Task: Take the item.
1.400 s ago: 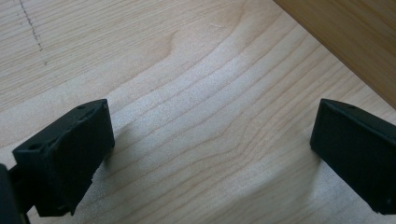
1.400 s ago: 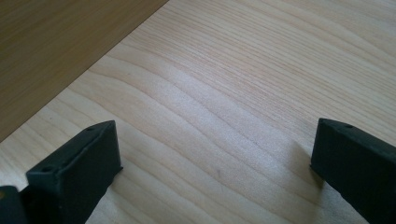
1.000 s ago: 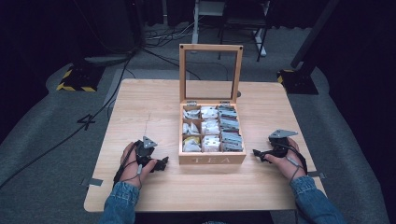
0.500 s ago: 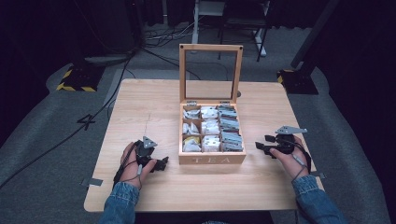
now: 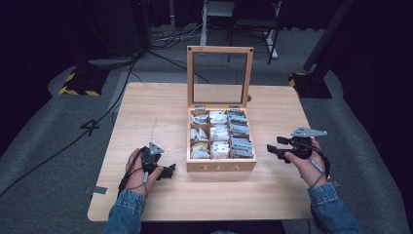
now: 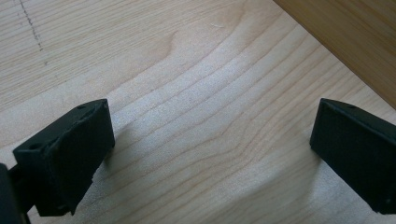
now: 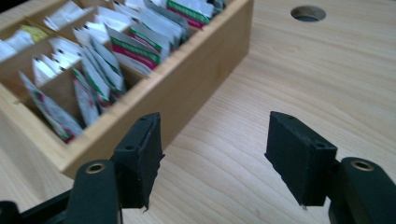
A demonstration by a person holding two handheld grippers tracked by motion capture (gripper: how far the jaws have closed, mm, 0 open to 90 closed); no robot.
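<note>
Open wooden tea box [image 5: 221, 166], mid-table

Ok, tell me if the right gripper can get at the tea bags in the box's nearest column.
Probably yes. The right gripper is open beside the box, the lid stands upright, and nothing covers those tea bags.

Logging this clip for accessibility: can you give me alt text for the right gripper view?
The right gripper, jaws open and holding nothing, hovers over the wooden table beside an open wooden tea box, whose compartments hold upright tea bags.
</note>
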